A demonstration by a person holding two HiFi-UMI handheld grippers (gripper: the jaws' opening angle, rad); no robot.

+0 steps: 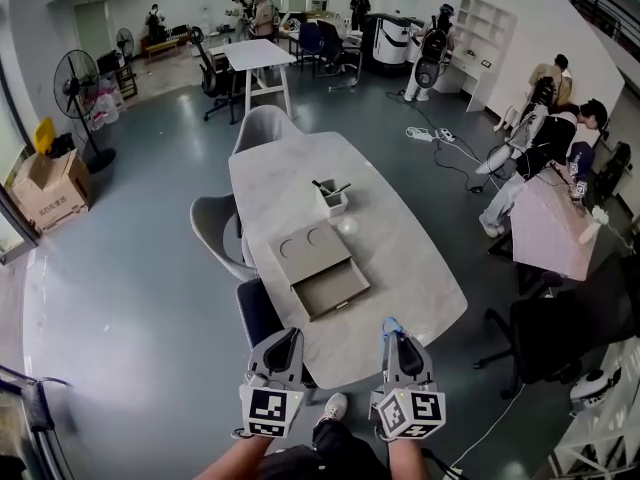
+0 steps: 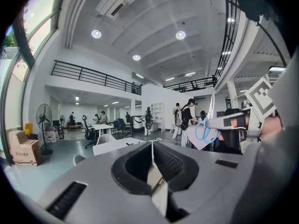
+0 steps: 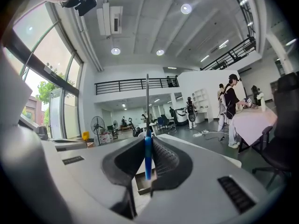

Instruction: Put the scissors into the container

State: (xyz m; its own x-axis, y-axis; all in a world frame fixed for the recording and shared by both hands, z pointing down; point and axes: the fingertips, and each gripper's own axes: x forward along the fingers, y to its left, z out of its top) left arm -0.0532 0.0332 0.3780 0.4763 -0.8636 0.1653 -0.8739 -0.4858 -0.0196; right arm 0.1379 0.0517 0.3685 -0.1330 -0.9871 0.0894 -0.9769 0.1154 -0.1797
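Observation:
The scissors (image 1: 391, 325) have blue handles and sit clamped in my right gripper (image 1: 393, 332), held over the near edge of the table (image 1: 400, 258). In the right gripper view the blue handle (image 3: 147, 158) is pinched between the pads and the metal blade (image 3: 147, 104) points straight up. From the left gripper view the scissors (image 2: 204, 129) show at the right. My left gripper (image 1: 288, 336) hovers beside the right one, shut with nothing in it (image 2: 152, 148). A small white container (image 1: 331, 200) holding dark pens stands further along the table.
A grey organiser box (image 1: 318, 266) with an open drawer lies mid-table between me and the container. Grey chairs (image 1: 212, 226) stand at the table's left side and a dark chair (image 1: 258, 310) at the near corner. People and office chairs are at the right.

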